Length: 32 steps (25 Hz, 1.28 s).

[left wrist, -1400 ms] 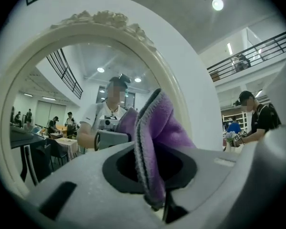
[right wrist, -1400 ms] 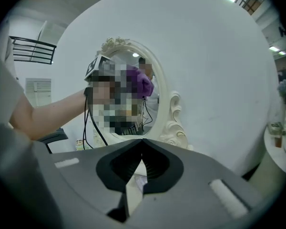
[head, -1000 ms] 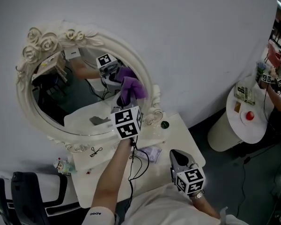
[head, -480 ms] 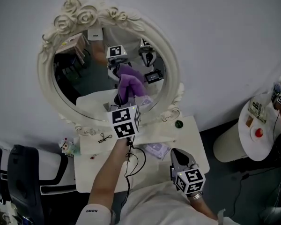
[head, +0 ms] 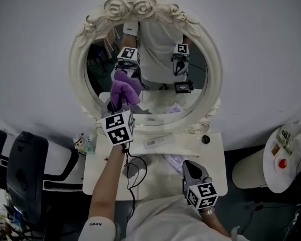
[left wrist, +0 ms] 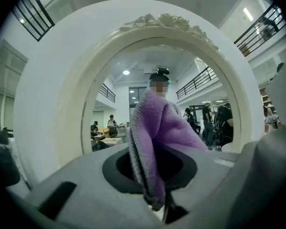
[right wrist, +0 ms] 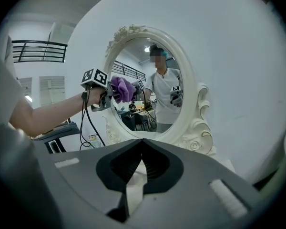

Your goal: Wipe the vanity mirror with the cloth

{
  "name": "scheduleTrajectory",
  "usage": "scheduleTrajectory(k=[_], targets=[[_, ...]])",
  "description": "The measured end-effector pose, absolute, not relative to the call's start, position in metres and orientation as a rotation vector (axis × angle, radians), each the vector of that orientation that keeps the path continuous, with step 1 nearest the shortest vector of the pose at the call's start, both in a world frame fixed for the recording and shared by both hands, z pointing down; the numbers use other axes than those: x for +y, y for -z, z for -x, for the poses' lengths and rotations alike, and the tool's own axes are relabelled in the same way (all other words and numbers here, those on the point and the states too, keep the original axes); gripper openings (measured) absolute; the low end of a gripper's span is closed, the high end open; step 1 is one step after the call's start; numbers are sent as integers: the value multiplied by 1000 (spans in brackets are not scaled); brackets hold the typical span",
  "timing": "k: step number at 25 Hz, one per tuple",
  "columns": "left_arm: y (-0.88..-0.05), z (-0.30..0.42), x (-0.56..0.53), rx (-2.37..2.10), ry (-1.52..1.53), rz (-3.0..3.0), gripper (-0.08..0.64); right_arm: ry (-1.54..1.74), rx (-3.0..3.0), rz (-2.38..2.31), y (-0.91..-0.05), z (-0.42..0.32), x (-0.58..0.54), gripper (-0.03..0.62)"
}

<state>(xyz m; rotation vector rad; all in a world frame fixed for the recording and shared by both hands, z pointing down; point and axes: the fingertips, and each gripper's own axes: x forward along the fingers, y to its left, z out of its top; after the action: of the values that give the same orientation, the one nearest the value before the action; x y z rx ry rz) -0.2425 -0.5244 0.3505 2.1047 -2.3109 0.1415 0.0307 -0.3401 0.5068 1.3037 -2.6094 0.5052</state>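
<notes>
Left claw (head: pixel 115 104) clenched on the purple cloth (head: pixel 124 86), holding it up at the left part of the oval mirror (head: pixel 155 92). Cloth looks pressed on the glass, but contact is hard to confirm. Right claw (head: pixel 190 168) pinched closed with nothing in it, low over the white table (head: pixel 213 154), well apart from the mirror.
</notes>
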Motion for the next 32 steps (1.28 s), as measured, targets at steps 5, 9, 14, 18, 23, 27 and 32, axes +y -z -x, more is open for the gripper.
scheduleTrajectory(k=[5, 9, 14, 18, 23, 27, 32], targets=[[-346, 295, -514, -2417, -142, -1986, 55, -497, -2617, -1262, -509, -20, -340, 8], [-346, 324, -509, -2500, -160, -1906, 55, -499, -2612, -1255, -511, -19, -338, 8], [-352, 351, -503, -2523, -149, -1829, 55, -496, -2603, -1252, -512, -19, -335, 8], [-354, 352, -501, -2513, -123, -1839, 54, -485, -2608, -1241, -511, -17, -333, 8], [-360, 314, -491, -2418, -99, -1983, 54, -486, -2611, -1231, -512, -18, -331, 8], [-360, 255, -483, -2268, -32, -2172, 54, -486, -2613, -1215, -513, -16, -330, 8], [-373, 183, -482, -2101, -6, -2333, 54, -483, -2606, -1232, -515, -24, -330, 8]])
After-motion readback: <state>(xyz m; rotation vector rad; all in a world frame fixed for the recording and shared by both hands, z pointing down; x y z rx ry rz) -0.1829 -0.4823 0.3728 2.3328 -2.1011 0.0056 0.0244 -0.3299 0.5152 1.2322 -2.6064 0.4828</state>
